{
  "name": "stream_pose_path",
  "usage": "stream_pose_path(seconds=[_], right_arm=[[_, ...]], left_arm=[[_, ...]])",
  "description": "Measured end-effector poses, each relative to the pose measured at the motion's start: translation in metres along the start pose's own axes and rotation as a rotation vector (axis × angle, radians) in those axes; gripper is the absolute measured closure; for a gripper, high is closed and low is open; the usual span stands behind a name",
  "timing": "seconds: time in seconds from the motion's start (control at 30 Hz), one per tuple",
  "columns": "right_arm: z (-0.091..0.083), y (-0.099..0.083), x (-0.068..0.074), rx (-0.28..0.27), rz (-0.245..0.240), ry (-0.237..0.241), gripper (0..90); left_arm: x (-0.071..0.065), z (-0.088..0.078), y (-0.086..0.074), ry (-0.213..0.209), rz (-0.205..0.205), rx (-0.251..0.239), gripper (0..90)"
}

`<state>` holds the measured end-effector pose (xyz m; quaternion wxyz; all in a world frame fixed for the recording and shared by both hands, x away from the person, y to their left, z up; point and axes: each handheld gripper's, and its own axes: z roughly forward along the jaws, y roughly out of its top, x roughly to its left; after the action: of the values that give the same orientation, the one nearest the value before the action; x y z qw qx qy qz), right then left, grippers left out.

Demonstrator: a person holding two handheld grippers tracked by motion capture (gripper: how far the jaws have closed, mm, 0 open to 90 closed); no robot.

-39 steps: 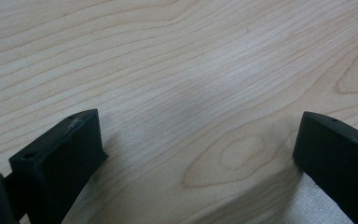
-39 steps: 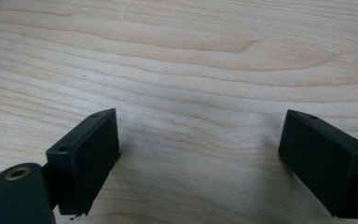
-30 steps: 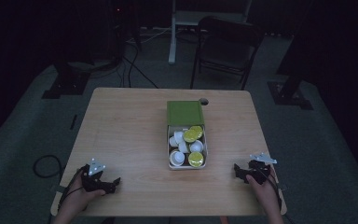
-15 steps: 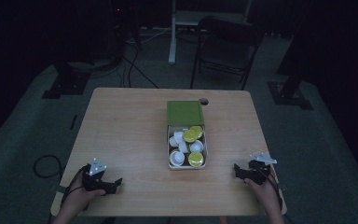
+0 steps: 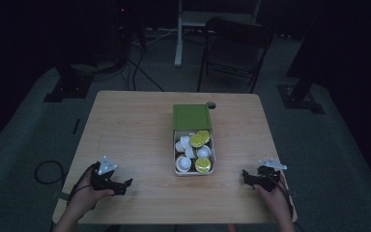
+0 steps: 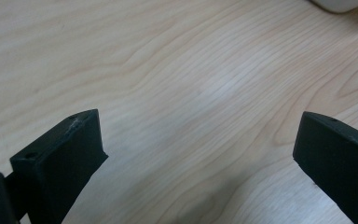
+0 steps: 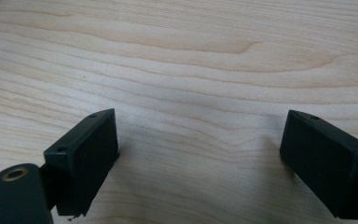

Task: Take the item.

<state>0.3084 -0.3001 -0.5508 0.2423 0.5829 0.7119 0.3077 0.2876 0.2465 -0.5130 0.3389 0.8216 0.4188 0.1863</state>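
Left hand-held gripper (image 5: pixel 124 184) and right hand-held gripper (image 5: pixel 248 177) rest wide open, empty, on tabletop (image 5: pixel 125 125) near corners; box (image 5: pixel 193 140) of small cups mid-table between them, likely start-ready

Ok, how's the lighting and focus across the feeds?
High view: dim and underexposed, room almost black, table and box still readable. Left gripper view: bright, wood grain sharp, jaws slightly soft. Right gripper view: evenly lit, grain crisp, no glare.
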Motion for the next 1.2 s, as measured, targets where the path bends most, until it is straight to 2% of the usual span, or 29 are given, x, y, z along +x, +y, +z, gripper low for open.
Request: stream_pose_path(seconds=[0.1, 0.33, 0.43, 0.57, 0.63, 0.93, 1.2], right_arm=[[0.000, 0.000, 0.000, 0.000, -0.001, 0.000, 10.7], [0.000, 0.000, 0.000, 0.000, 0.000, 0.000, 10.8], [0.000, 0.000, 0.000, 0.000, 0.000, 0.000, 10.8], [0.000, 0.000, 0.000, 0.000, 0.000, 0.000, 10.7], [0.000, 0.000, 0.000, 0.000, 0.000, 0.000, 10.8], [0.000, 0.000, 0.000, 0.000, -0.001, 0.000, 10.8], [0.000, 0.000, 0.000, 0.000, -0.001, 0.000, 10.7]], left_arm=[[-0.004, 0.001, 0.010, -0.002, 0.032, 0.002, 1.9], [-0.013, 0.002, 0.029, -0.040, 0.064, -0.021, 1.9], [-0.018, 0.003, 0.041, -0.057, 0.093, -0.029, 2.0], [-0.022, 0.005, 0.046, -0.067, 0.107, -0.032, 2.0], [-0.027, 0.009, 0.052, -0.077, 0.127, -0.028, 2.4], [-0.046, 0.018, 0.074, -0.136, 0.158, -0.065, 2.3], [-0.062, 0.024, 0.093, -0.175, 0.221, -0.059, 2.4]])
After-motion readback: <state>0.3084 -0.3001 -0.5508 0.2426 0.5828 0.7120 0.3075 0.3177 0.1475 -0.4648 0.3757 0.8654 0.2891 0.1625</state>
